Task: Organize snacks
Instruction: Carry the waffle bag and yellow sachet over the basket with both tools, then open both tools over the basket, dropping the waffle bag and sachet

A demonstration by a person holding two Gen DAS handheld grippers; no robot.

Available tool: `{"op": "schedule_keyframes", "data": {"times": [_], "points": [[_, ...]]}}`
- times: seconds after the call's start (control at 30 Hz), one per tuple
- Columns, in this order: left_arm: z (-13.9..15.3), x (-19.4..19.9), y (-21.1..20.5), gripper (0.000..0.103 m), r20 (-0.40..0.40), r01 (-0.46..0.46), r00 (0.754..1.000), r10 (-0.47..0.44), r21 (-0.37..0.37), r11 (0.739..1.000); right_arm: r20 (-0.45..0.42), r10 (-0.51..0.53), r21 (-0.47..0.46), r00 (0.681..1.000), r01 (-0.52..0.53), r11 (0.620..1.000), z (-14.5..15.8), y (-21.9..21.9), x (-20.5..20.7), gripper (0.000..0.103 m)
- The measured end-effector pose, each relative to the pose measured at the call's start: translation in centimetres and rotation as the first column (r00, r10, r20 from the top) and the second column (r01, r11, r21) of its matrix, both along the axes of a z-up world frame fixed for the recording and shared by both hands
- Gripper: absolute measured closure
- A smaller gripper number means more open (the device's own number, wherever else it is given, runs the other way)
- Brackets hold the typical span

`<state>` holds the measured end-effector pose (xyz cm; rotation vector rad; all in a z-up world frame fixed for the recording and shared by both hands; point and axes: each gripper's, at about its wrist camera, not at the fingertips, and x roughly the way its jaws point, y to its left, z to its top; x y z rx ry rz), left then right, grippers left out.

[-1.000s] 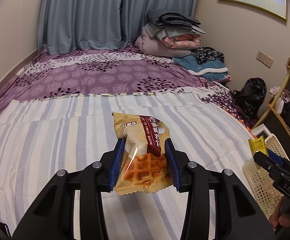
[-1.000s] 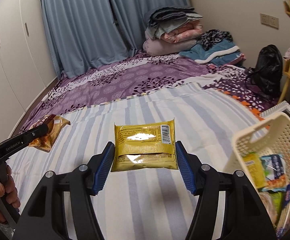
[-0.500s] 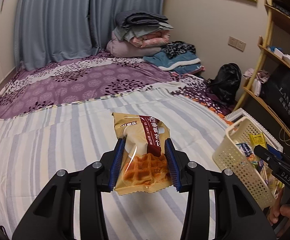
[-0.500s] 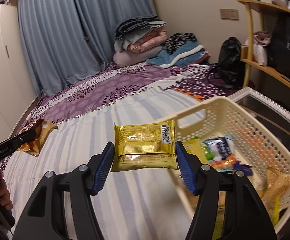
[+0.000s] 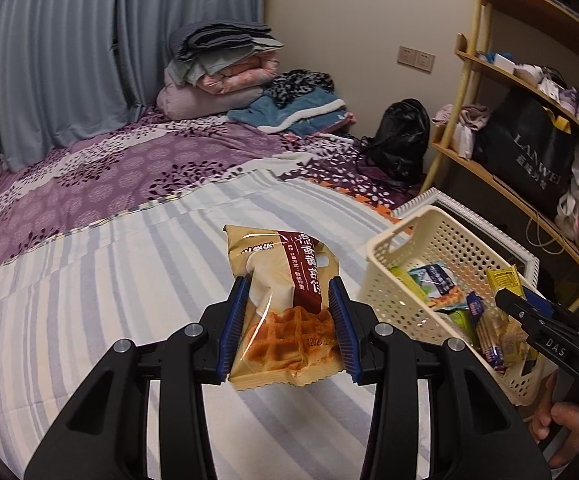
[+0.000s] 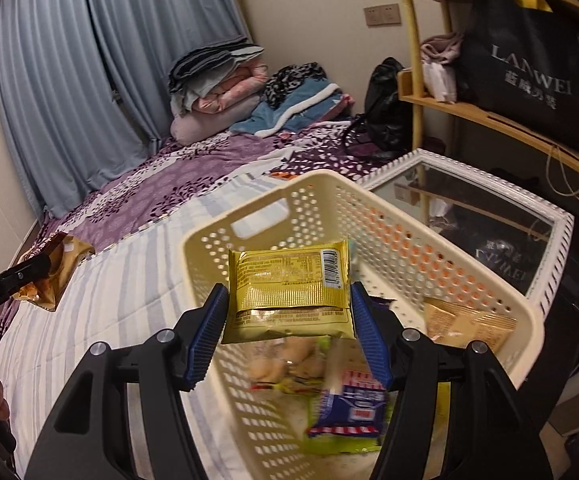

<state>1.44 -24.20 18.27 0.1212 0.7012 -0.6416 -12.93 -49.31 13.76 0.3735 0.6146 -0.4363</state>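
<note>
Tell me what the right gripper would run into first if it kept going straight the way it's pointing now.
Probably the cream basket. The right gripper, shut on the yellow packet, points down over its open top, so it would likely meet the snacks inside, though depth is hard to judge.

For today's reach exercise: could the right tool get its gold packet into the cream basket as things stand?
Probably yes: the right tool holds the gold packet over the open basket, nothing between them.
</note>
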Motion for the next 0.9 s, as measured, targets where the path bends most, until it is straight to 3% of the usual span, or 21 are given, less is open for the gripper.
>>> {"op": "schedule_keyframes", "data": {"times": [0.9], "points": [[-0.4,-4.3,-10.8,0.061,0.009,0.197,0.98,-0.197,0.052,0.979,-0.022,-0.095,0.026,0.995,0.095,0.995,-1.9,-4.7,-4.2,0.041]]}}
